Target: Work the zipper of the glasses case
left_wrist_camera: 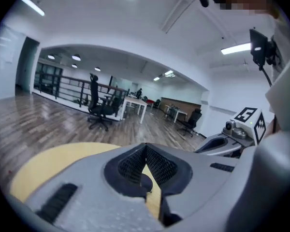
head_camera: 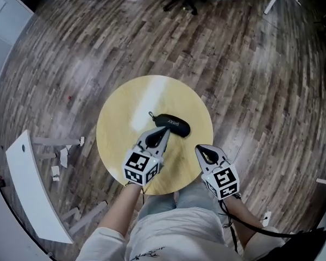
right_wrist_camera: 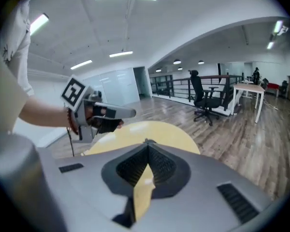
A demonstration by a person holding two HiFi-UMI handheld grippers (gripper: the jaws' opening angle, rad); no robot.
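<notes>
The black glasses case lies on the round yellow table. The left gripper is closed and empty, with its tips just at the case's near side. The right gripper is closed and empty too, off to the right.

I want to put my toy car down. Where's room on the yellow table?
The table is bare beyond the glasses case and along its left rim. The near edge is crowded: the left gripper by the case, the right gripper beside it.
</notes>
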